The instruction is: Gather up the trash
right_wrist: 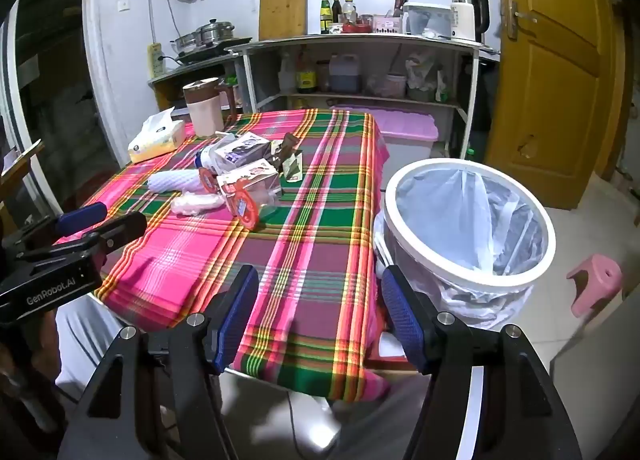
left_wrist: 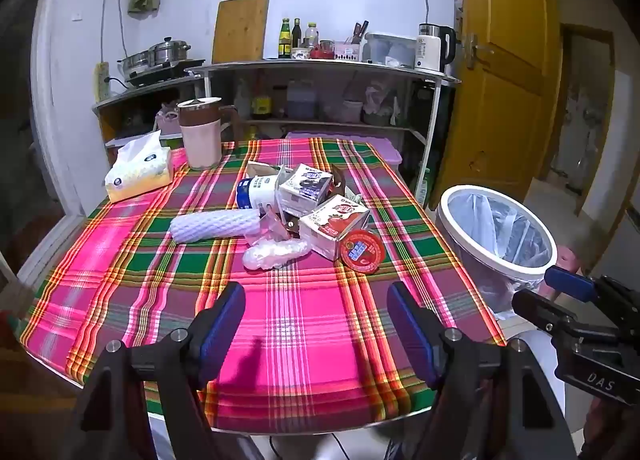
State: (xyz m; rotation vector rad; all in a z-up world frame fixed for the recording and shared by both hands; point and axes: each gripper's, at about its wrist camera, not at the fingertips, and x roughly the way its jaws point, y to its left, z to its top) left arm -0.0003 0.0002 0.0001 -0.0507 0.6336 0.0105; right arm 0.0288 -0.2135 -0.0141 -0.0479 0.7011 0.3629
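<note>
Both grippers, left gripper (left_wrist: 316, 324) and right gripper (right_wrist: 316, 316), were spread, empty. Risk: red lid (left_wrist: 361, 255) at 1 o'clock could roll off desk (left_wrist: 304, 312) if nudged; bin (left_wrist: 496, 232) at 2 o'clock.

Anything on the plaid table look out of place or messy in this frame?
Yes: a heap of trash mid-table, with two crushed cartons lying askew, a red lid propped against one, and a foam sleeve on its side. Nothing looks spilled.

The right claw (left_wrist: 572, 284), seen from the left wrist view, bears the white letters "DAS" on its black body. The left claw (right_wrist: 80, 216), seen from the right wrist view, bears "GenRobot.AI". Carton and lid prints are illegible.
</note>
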